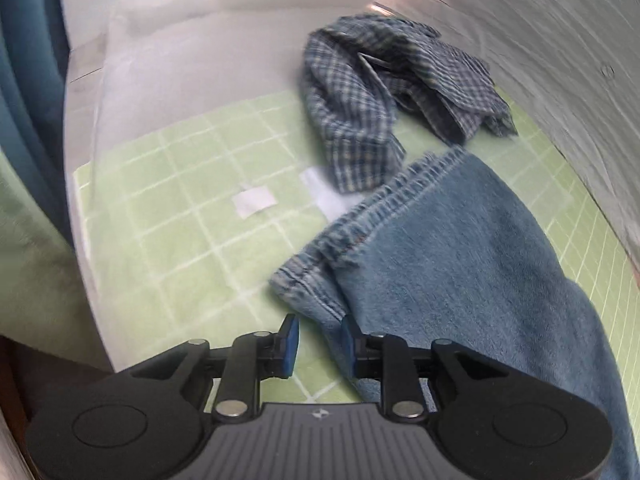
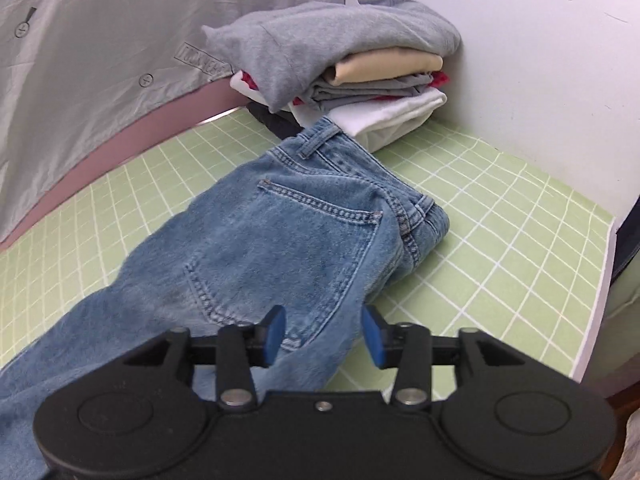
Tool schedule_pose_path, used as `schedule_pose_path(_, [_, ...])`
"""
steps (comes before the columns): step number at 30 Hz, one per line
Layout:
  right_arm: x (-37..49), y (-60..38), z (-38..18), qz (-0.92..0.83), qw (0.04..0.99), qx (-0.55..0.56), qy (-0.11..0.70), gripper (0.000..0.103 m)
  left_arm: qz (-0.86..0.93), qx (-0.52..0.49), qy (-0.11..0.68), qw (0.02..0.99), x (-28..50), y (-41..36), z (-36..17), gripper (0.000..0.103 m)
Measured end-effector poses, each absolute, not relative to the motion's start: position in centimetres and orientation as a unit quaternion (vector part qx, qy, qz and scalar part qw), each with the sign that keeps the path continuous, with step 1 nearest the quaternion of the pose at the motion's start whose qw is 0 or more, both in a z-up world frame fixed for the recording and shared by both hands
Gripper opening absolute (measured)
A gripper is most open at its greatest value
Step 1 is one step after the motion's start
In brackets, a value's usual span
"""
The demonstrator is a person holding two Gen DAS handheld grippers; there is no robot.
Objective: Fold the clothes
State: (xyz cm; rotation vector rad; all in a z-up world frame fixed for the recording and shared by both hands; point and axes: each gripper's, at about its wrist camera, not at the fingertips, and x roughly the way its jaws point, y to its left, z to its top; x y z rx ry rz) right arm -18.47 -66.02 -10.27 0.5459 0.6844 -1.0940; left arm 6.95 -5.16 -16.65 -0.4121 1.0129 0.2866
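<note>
Light blue jeans lie lengthwise on the green grid mat (image 1: 192,216). In the left wrist view the leg hems (image 1: 360,216) point toward the far left, and my left gripper (image 1: 319,344) is open at the near edge of the leg. Its right pad (image 1: 349,340) touches the denim, and mostly mat shows between the jaws. The right wrist view shows the waist and back pocket (image 2: 320,208). My right gripper (image 2: 324,336) stands open just above the seat area, with denim lying between its fingers.
A crumpled blue plaid shirt (image 1: 380,92) lies beyond the hems. A stack of folded clothes (image 2: 352,68) sits in the far corner, touching the jeans' waistband. Two white tape patches (image 1: 254,200) mark the mat. A grey sheet (image 2: 100,40) hangs behind. The table edge (image 2: 596,300) runs along the right.
</note>
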Motion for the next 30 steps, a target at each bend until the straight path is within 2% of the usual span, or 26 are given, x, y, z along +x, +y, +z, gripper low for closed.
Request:
schedule_pose_path(4, [-16.5, -62.2, -10.1, -0.476, 0.779, 0.251, 0.322, 0.065, 0.096, -0.182, 0.457, 0.865, 7.2, -4.6, -16.0, 0.027])
schedule_pose_path(9, [-13.8, -58.3, -10.1, -0.448, 0.796, 0.226, 0.339, 0.067, 0.069, -0.182, 0.462, 0.865, 8.6, -4.9, -17.0, 0.027])
schedule_pose_path(14, [-12.7, -55.2, -9.8, -0.431, 0.809, 0.211, 0.339, 0.071, 0.054, -0.194, 0.461, 0.864, 9.7, -4.4, -18.3, 0.032])
schedule_pose_path(15, [-12.5, -54.6, -9.9, -0.429, 0.810, 0.210, 0.340, 0.071, 0.048, -0.196, 0.457, 0.866, 9.8, -4.3, -18.4, 0.029])
schedule_pose_path(17, [-12.4, -53.7, -10.1, -0.426, 0.811, 0.208, 0.344, 0.071, 0.043, -0.195, 0.451, 0.870, 9.8, -4.0, -18.3, 0.008])
schedule_pose_path(24, [-11.5, -52.0, -10.9, -0.412, 0.815, 0.202, 0.353, 0.071, 0.038, -0.174, 0.406, 0.897, 6.6, -2.4, -14.5, 0.007])
schedule_pose_path(27, [-11.4, -51.8, -11.3, -0.405, 0.818, 0.203, 0.354, 0.071, 0.051, -0.151, 0.429, 0.889, 6.0, -1.7, -16.3, 0.007])
schedule_pose_path(30, [-11.6, -51.5, -11.7, -0.395, 0.820, 0.207, 0.359, 0.071, 0.059, -0.156, 0.448, 0.878, 5.6, -1.3, -17.6, 0.013])
